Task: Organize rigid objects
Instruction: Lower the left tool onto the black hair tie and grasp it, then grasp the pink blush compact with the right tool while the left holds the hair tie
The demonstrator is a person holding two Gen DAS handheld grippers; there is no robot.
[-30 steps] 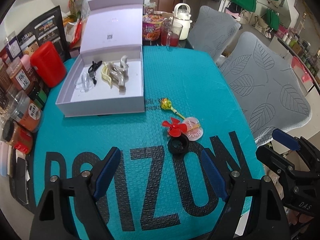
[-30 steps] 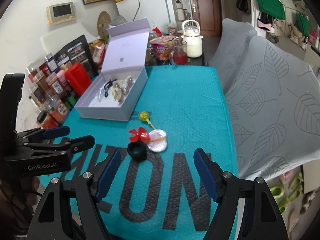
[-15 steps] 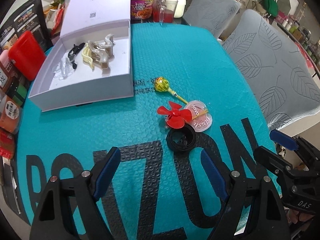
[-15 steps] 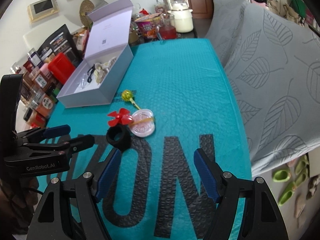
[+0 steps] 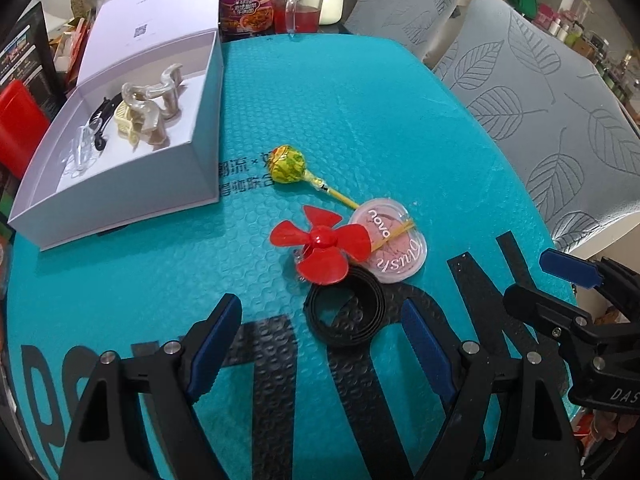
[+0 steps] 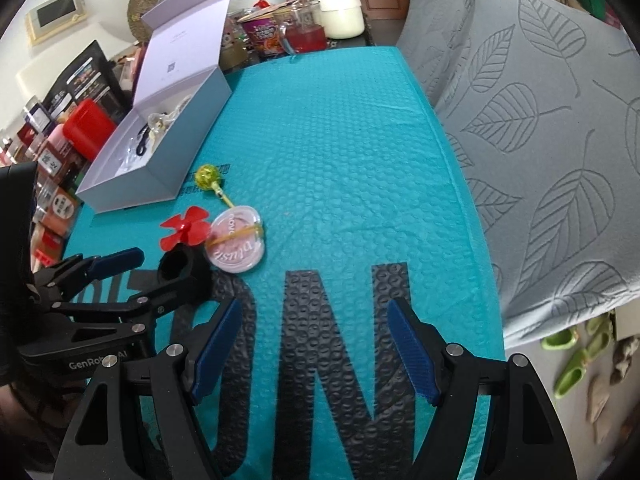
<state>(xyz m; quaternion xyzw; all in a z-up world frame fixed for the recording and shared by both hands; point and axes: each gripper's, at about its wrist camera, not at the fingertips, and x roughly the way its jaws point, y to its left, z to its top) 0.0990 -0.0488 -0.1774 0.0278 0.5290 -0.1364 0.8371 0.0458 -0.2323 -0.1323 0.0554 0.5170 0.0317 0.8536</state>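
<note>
Left wrist view: one lollipop [image 5: 287, 164], one red propeller [image 5: 320, 245], one black ring [image 5: 345, 312]; both jaws wide, empty.

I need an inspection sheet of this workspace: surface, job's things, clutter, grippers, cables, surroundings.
Surface: teal bubble mat with black letters.
Job's things: lollipop, red propeller, blush compact, black ring loose on the mat; open white box holds hair clips.
Clutter: red container, noodle cup, red drink.
Grippers: left gripper and right gripper open, empty.
Cables: nothing seen.
Surroundings: grey leaf-patterned chairs.
</note>
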